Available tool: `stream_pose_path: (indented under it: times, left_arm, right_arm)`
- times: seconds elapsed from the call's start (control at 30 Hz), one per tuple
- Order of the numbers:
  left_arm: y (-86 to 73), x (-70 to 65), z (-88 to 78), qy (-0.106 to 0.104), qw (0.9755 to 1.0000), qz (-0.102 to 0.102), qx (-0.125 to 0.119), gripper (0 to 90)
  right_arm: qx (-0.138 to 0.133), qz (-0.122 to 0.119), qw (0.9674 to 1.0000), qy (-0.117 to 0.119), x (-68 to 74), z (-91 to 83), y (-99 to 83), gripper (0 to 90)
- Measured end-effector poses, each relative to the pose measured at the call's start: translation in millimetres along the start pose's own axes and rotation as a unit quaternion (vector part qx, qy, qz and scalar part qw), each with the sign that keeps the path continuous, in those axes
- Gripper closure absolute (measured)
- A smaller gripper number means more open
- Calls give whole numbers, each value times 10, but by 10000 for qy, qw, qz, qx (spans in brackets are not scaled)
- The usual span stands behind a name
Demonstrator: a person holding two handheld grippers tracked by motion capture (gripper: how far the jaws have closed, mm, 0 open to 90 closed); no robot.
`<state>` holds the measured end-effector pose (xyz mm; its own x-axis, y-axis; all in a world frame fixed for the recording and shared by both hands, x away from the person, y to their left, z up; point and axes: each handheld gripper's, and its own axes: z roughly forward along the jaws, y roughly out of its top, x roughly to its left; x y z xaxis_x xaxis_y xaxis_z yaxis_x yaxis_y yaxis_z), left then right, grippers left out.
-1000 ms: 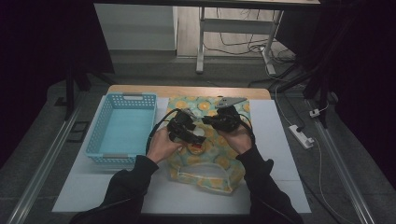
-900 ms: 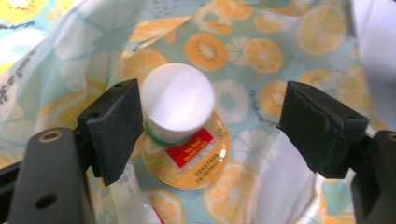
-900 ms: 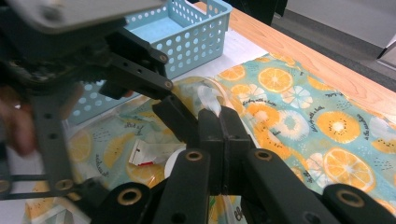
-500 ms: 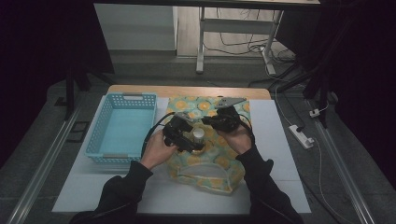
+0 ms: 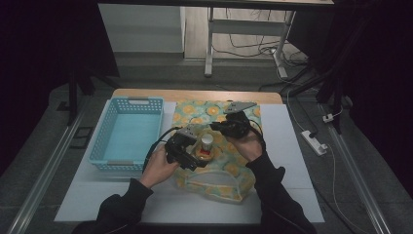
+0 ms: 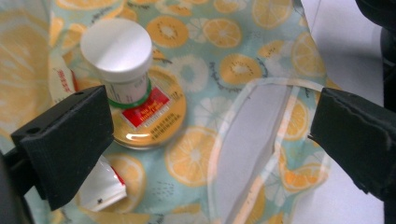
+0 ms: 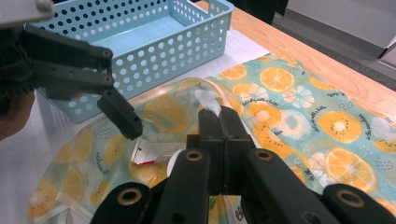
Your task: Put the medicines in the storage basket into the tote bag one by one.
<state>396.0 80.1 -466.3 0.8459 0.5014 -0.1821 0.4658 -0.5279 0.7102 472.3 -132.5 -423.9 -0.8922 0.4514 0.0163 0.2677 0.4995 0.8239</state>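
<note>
Since the earlier frames the left tongs (image 5: 191, 146) have drawn back toward the person and to the left, away from the right tongs (image 5: 217, 127), uncovering a small white-capped bottle (image 5: 207, 143) that stands between the two; the right hand (image 5: 247, 143) has hardly shifted.

The bottle stands upright on a round amber lid with a red label (image 6: 150, 119), which lies on a citrus-print bag (image 5: 214, 165) spread over the white bench (image 5: 292, 161); in the left gripper view the bottle (image 6: 122, 60) sits just beyond the left-hand jaw and touches neither jaw, and a crumpled white wrapper (image 6: 103, 184) lies on the cloth beside that same jaw; the left tongs (image 6: 210, 135) are released, their jaws spread wide, with the bag's pale-edged opening (image 6: 243, 149) lying between them.

The right tongs (image 7: 219, 122) are clenched, jaws pressed together on a pinch of the bag's translucent edge (image 7: 207, 100), lifting it slightly; in that view the left tongs (image 7: 119, 112) hang open above the cloth, near the wrapper (image 7: 152, 151).

A light blue perforated basket (image 5: 127, 134) sits on the bench left of the bag, just beside it; the bench's wooden strip (image 5: 195, 95) runs along the far edge.
</note>
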Motion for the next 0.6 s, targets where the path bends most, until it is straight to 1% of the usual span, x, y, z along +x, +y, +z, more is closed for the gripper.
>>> stream_pose_path:
  times: [0.13, 0.27, 0.4, 0.43, 0.53, 0.6]
  left_arm:
    - [-52, -29, -1, -56, 9999, -41, -86, 0]
    - [-102, -72, 20, -46, 10000, -30, -36, 0]
    - [-166, -95, 45, -35, 9999, -91, -75, 0]
    - [-186, -100, 56, -11, 9999, -113, -61, 0]
    - [-251, -103, 101, -34, 9999, -135, -8, 0]
    - [-288, -99, 136, -23, 9999, -140, 73, 0]
  right_arm:
    - [-10, -4, 10000, 1, 4, -8, 4, 900]
    - [-13, 1, 10000, 3, 4, -10, 2, 900]
    - [-14, 4, 10000, 18, 7, -10, 1, 900]
    - [-19, -3, 10000, 19, 6, -10, 1, 900]
    - [-10, 11, 10000, 30, 6, -10, -1, 900]
    - [-2, 4, 10000, 32, 6, -10, -2, 900]
